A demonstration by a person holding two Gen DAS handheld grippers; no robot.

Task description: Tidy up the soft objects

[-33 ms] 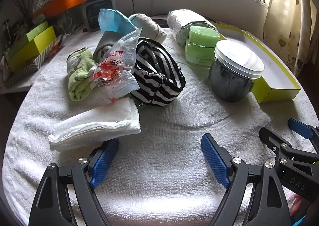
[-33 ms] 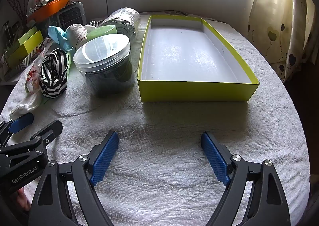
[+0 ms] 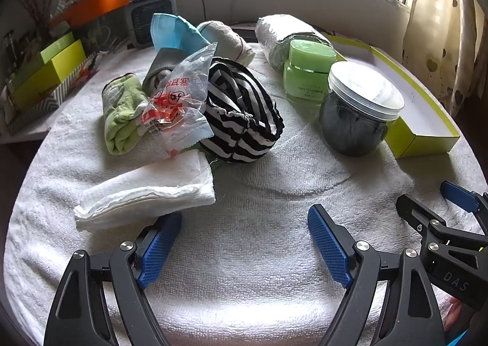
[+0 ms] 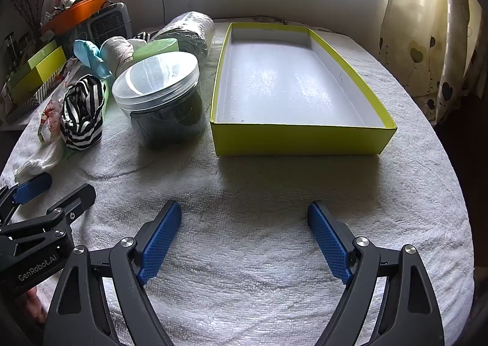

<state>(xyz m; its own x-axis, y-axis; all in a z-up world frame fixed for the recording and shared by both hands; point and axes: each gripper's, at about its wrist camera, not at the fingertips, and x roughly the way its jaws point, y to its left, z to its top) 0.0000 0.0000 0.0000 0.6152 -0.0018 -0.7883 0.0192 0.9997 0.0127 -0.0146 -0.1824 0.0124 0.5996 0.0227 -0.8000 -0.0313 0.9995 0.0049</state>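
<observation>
So far nothing is sorted, by my reading. The yellow-green box [image 4: 300, 140] sits on the right half of the towel-covered counter [image 4: 259, 254], its white floor bare, with no soft item in it.

Soft things are all bunched on the left side, in the left wrist view:
- folded white cloth [image 3: 146, 193], nearest, just beyond my left gripper [image 3: 244, 242]
- green cloth [image 3: 122, 114], left of the pile
- striped black-and-white fabric [image 3: 244, 120], middle
- blue face mask [image 3: 170, 31] and a rolled sock [image 3: 227, 41], far side
- wrapped roll [image 3: 283, 37], far, beside the box

A crinkled plastic packet [image 3: 177, 102] lies over the green cloth and the striped fabric. Two hard items stand between pile and box: a green jar [image 3: 306, 74] and a clear-lidded jar [image 3: 358, 111].

Left jaws wide, holding nothing, low over the towel; the left pad is just beside the white cloth's near edge, contact unclear. Right gripper [image 4: 244, 242] also spread wide and holding nothing, aimed at the box's near wall.

Judgement: task at its start. Every soft piece is left to move, presumably into the box. White cloth looks the likeliest first pick.
</observation>
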